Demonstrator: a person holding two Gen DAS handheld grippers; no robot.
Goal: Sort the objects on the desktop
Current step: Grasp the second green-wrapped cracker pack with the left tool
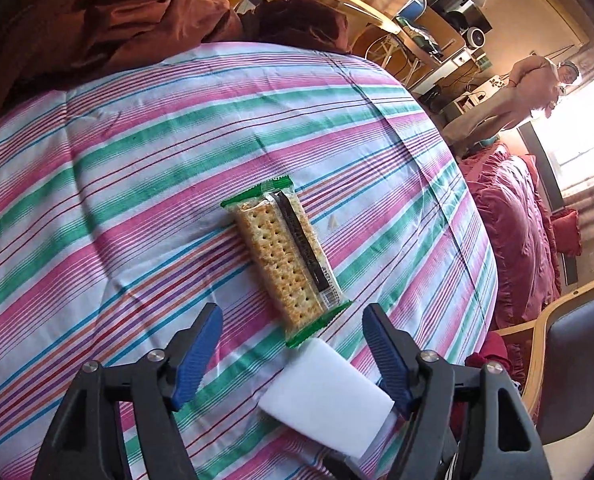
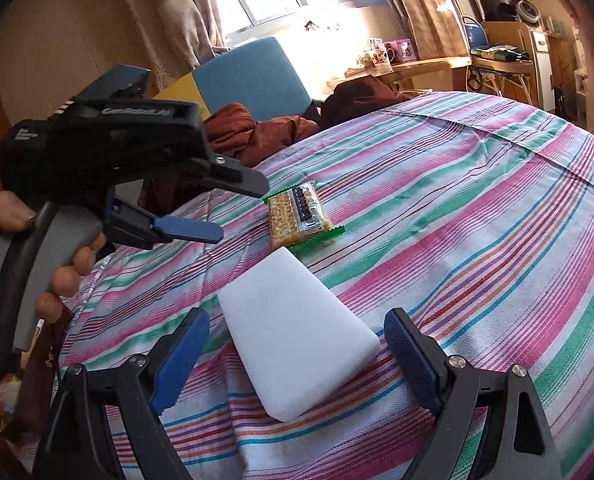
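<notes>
Your left gripper (image 1: 293,354) is spread wide with nothing between its blue pads (image 1: 201,356); it hangs just above the table (image 1: 137,160), which is covered in a pink, green and white striped cloth. The cracker packet (image 1: 285,258), clear wrap with green ends, lies flat on the cloth straight ahead of that gripper, its near green end lying between the fingertips. The white sponge block (image 1: 329,396) lies flat just beyond that end of the packet, touching or nearly touching it, and sits close against the left gripper's right-hand pad; can't tell if they touch. Your right gripper (image 2: 297,354) is also wide open and holding nothing, the sponge block (image 2: 297,336) lying between its two blue pads (image 2: 181,360) with a gap on each side. From the right wrist view, the cracker packet (image 2: 299,216) sits just past the far corner of the sponge, and your left gripper (image 2: 225,210) comes in from the left, jaws apart, with your hand (image 2: 37,248) wrapped round its grey handle. Brown clothing (image 2: 257,132) is heaped at the far edge of the table, with a blue chair (image 2: 253,76) behind it.
</notes>
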